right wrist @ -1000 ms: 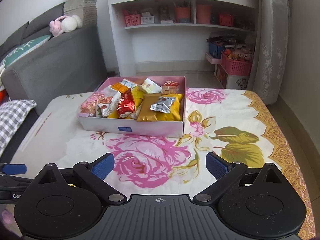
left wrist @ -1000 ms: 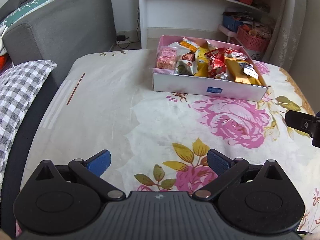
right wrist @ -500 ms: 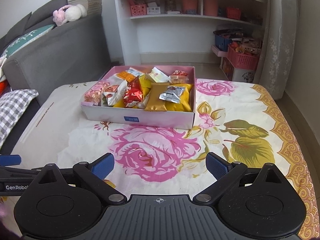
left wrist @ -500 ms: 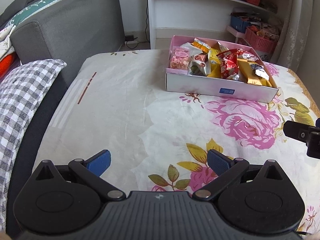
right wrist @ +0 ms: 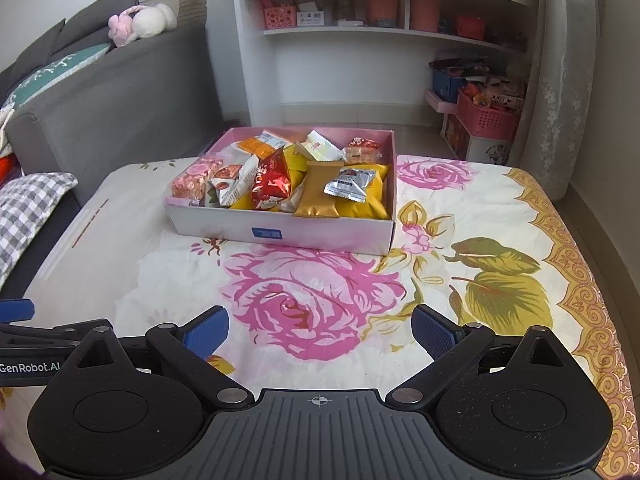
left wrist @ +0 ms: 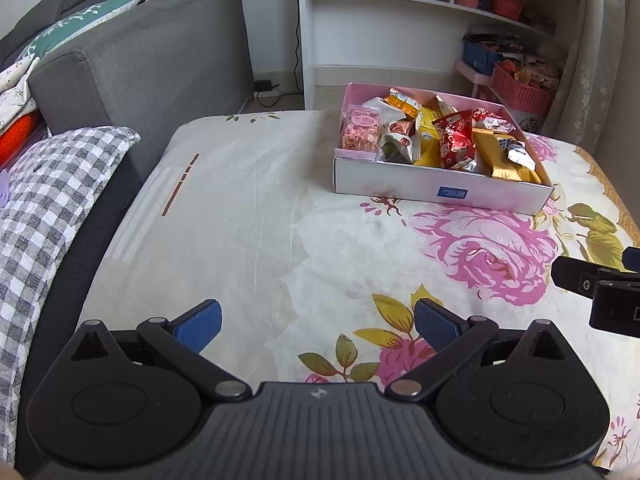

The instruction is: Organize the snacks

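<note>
Snack box [right wrist: 280, 232], shallow cardboard, pink inside and white outside with a small blue label on the near wall, sits on the far half of the floral cloth [right wrist: 312, 300], ahead of both my grippers and well apart from them. It's packed with wrapped snacks: pink nougat-style pack [right wrist: 192, 178] at the left end, a white pack with red print beside it, red foil packet [right wrist: 270, 180] near the middle standing tilted, gold packet [right wrist: 320, 192] lying flat toward the right with a small silver sachet [right wrist: 350, 186] on top of the yellow bag next to it. Orange and white packs along the back wall. In the left view the same box [left wrist: 440, 190] is up right of centre, red packet [left wrist: 456, 144] sticking up.

My left gripper [left wrist: 318, 324] hangs low over the cloth, blue pads spread wide, nothing between them. My right gripper [right wrist: 320, 326] likewise, fingers apart and empty, over the big pink rose print. Each gripper's black body pokes into the edge of the other's view.

Around: grey sofa [left wrist: 152, 64] left with a checked cushion [left wrist: 48, 184], white shelf unit [right wrist: 360, 40] behind the table, pink baskets [right wrist: 488, 120] on the floor at right, curtain beside them.
</note>
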`<act>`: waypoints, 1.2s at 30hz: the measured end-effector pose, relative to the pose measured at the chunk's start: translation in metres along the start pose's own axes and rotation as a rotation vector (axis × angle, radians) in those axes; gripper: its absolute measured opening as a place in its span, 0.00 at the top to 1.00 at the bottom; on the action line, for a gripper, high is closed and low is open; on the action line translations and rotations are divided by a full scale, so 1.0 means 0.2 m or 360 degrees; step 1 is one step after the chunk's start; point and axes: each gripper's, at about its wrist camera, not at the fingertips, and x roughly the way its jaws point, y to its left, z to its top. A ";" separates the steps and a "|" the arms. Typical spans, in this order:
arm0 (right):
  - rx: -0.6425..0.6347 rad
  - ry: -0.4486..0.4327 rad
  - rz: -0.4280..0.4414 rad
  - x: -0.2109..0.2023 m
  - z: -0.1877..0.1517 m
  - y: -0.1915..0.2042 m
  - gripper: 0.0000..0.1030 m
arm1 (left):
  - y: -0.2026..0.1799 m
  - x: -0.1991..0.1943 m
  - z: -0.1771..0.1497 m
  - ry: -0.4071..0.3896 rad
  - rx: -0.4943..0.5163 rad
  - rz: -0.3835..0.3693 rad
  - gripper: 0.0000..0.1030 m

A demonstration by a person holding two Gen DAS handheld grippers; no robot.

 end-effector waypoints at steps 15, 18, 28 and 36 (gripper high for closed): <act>-0.0003 0.0008 0.0002 0.01 -0.01 0.01 0.04 | 0.01 0.00 0.00 -0.0005 0.0003 0.0006 0.00; -0.0002 0.0006 0.0002 0.01 -0.01 0.00 0.04 | 0.00 0.00 0.00 -0.0002 0.0008 0.0006 0.00; -0.0012 0.0011 0.0002 0.01 -0.01 0.01 0.04 | 0.00 0.00 0.00 -0.0003 0.0017 0.0014 0.00; -0.0005 0.0006 -0.0004 0.01 -0.01 0.01 0.04 | 0.00 -0.01 0.00 -0.0010 0.0023 0.0012 0.00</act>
